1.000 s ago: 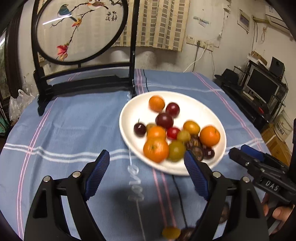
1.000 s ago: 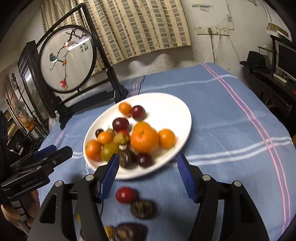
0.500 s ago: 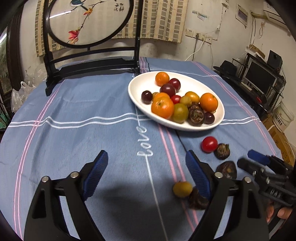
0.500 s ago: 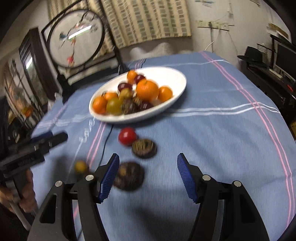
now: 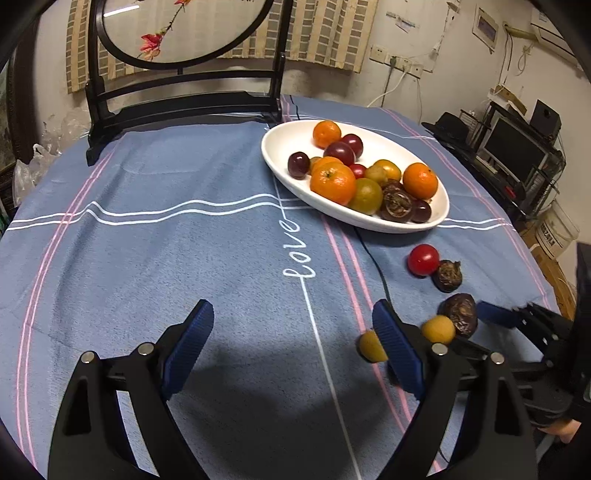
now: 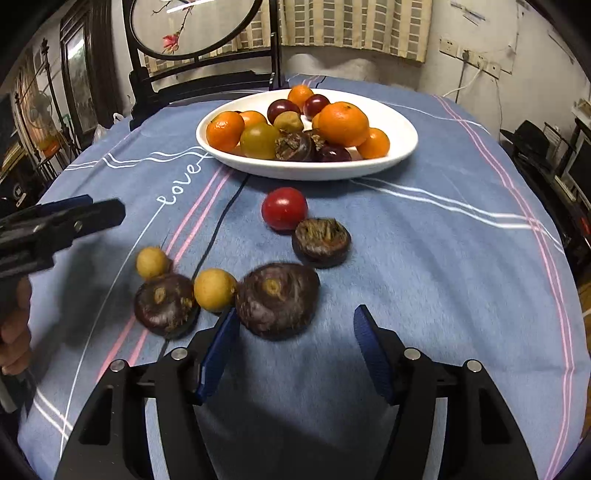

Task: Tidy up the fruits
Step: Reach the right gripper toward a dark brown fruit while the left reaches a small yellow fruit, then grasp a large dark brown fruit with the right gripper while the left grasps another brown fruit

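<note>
A white oval plate (image 5: pixel 280 162) (image 6: pixel 402 142) holds several oranges, plums and dark fruits. Loose on the blue cloth lie a red tomato (image 6: pixel 284 208) (image 5: pixel 423 259), three dark brown fruits (image 6: pixel 277 299) (image 6: pixel 321 242) (image 6: pixel 166 304) and two small yellow fruits (image 6: pixel 215 290) (image 6: pixel 152 263). My right gripper (image 6: pixel 293 336) is open and empty, just in front of the biggest dark fruit. My left gripper (image 5: pixel 293 338) is open and empty above bare cloth, left of the loose fruits; it shows in the right wrist view (image 6: pixel 79 216).
A black wooden stand with a round painted screen (image 5: pixel 184 33) stands at the table's far side. A thin black cable (image 6: pixel 221 221) runs across the cloth. A desk with a monitor (image 5: pixel 517 151) is off to the right beyond the table edge.
Both grippers have pulled back from the plate and dropped lower toward the near side of the table. The loose fruits now lie close before the right gripper. Both stay open.
</note>
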Demonstrator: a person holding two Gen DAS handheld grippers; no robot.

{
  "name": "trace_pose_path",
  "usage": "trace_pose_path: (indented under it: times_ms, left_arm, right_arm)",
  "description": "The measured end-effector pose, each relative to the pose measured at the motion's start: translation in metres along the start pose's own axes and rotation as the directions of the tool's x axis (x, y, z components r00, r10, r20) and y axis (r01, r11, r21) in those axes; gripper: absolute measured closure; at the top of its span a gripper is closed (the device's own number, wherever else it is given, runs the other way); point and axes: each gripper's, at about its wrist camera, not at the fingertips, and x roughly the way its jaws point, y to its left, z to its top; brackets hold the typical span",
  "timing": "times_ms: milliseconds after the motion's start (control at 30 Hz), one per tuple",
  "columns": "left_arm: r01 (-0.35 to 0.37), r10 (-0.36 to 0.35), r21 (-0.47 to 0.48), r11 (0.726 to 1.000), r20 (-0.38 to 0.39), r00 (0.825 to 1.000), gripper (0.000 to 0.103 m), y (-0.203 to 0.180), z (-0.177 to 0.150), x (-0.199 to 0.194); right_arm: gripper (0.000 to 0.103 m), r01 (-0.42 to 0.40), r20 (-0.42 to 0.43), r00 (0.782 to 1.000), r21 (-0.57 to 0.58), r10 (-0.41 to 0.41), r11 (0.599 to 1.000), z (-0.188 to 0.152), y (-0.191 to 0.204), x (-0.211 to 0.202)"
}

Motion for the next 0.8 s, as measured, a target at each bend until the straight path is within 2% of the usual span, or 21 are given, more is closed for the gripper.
trace_pose_path:
  times_ms: [33, 67, 100, 167, 333, 600, 700, 800]
  left_arm:
    - [0.004, -0.004, 0.001, 1.0, -0.004, 1.0, 0.017, -0.001, 0.0, 0.0]
    - [0.008, -0.008, 0.004, 1.0, -0.011, 1.0, 0.017, -0.002, -0.001, 0.001]
    - [0.005, -0.005, 0.008, 1.0, -0.015, 1.0, 0.017, -0.003, -0.001, 0.002]
    - [-0.003, 0.004, 0.022, 1.0, -0.024, 1.0, 0.017, -0.005, -0.002, 0.004]
    - [0.026, -0.024, 0.049, 0.998, -0.044, 0.999, 0.017, -0.013, -0.007, 0.002]
    - [0.077, -0.067, 0.201, 0.977, -0.054, 0.996, 0.017, -0.053, -0.026, -0.006]
    - [0.105, -0.087, 0.215, 0.971, -0.094, 0.992, 0.017, -0.061, -0.033, -0.004]
    - [0.096, -0.075, 0.189, 0.977, -0.114, 0.991, 0.017, -0.067, -0.039, 0.0]
  right_arm:
    - [0.037, -0.001, 0.0, 1.0, -0.005, 0.001, 1.0, 0.002, 0.001, 0.002]
    - [0.042, 0.002, 0.003, 1.0, -0.018, -0.002, 1.0, 0.004, 0.003, 0.004]
    - [0.052, 0.004, 0.011, 1.0, -0.028, -0.004, 1.0, 0.006, 0.005, 0.005]
    - [0.058, -0.017, 0.016, 1.0, -0.029, 0.017, 0.999, 0.008, 0.005, 0.004]
    - [0.058, -0.058, 0.031, 0.998, 0.017, 0.057, 0.998, 0.006, -0.005, 0.001]
    - [0.058, -0.11, 0.046, 0.993, 0.09, 0.106, 0.99, 0.005, -0.021, 0.0]
    - [0.058, -0.121, 0.045, 0.992, 0.102, 0.117, 0.987, 0.006, -0.023, 0.0]
    - [0.058, -0.123, 0.044, 0.992, 0.106, 0.119, 0.987, 0.005, -0.024, 0.0]
